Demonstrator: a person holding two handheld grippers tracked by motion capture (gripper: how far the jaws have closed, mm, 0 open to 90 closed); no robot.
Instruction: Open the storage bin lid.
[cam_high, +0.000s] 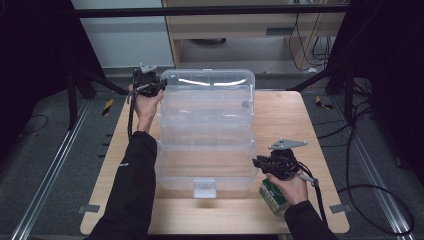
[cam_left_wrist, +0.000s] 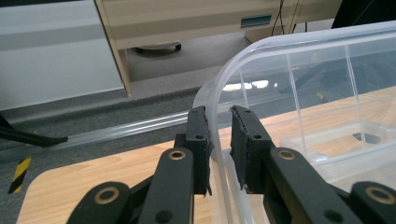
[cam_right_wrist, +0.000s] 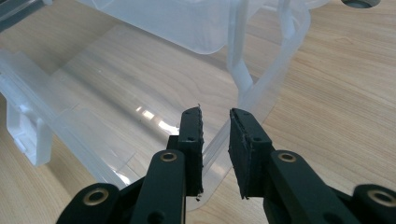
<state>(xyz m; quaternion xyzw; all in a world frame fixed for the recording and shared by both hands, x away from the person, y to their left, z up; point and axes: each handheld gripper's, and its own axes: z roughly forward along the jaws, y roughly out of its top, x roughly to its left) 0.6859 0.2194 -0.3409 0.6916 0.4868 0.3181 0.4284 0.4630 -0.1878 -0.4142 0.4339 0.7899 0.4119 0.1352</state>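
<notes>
On the counter (cam_high: 300, 120) I see a small green and white box (cam_high: 272, 196) near the front right corner. Behind the counter stands a light wooden cabinet (cam_high: 235, 25). Black cables (cam_high: 370, 200) lie on the grey floor (cam_high: 45, 145).

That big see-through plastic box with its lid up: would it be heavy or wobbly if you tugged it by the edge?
Probably light: the clear box has thin walls and looks empty. The raised lid may flex, since the left gripper straddles just a thin rim at one corner. It might slide on the smooth wooden table, so the right gripper at the base rim probably steadies it.
</notes>
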